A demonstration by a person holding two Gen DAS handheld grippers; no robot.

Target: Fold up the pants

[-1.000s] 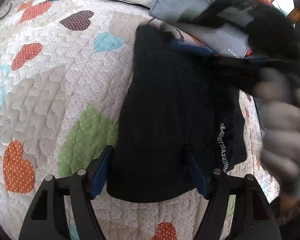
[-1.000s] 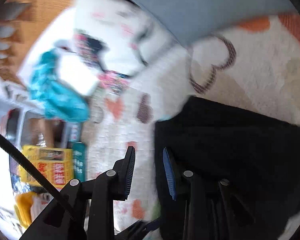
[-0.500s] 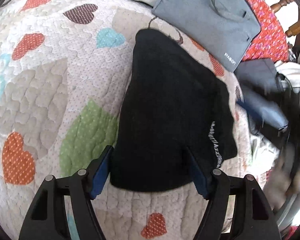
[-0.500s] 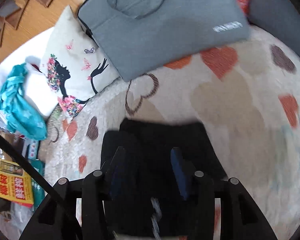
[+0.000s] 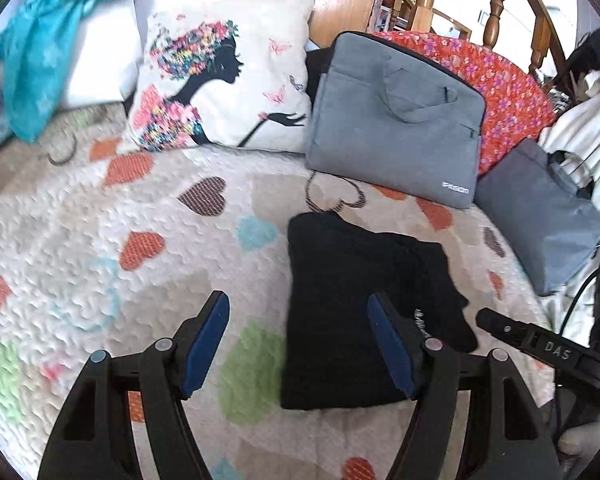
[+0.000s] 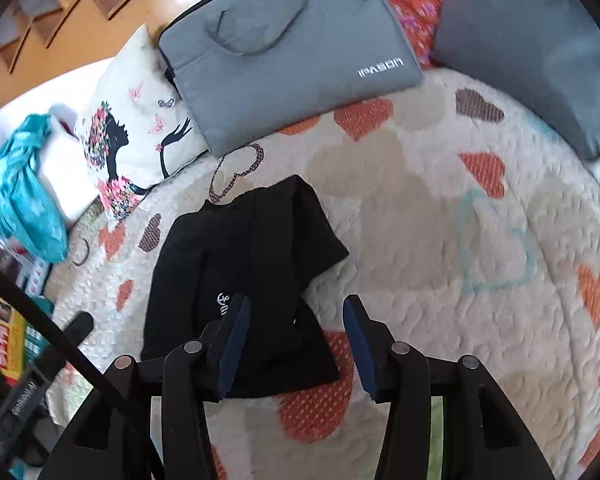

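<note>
The black pants (image 5: pixel 352 300) lie folded into a compact rectangle on the heart-patterned quilt (image 5: pixel 140 280), with white lettering near one edge. They also show in the right wrist view (image 6: pixel 244 264). My left gripper (image 5: pixel 300 340) is open and empty, raised above the quilt at the pants' near left. My right gripper (image 6: pixel 294 340) is open and empty, above the pants' near right corner. Neither gripper touches the fabric.
A grey laptop bag (image 5: pixel 396 120) and a printed pillow (image 5: pixel 220 80) lie at the back of the bed. A second grey bag (image 5: pixel 540 216) sits at the right. A teal cloth (image 5: pixel 48 32) lies far left. Wooden rails (image 5: pixel 496 0) stand behind.
Both grippers have pulled up and back from the pants. The right gripper has opened wider and released the fabric. The pants lie still, folded.
</note>
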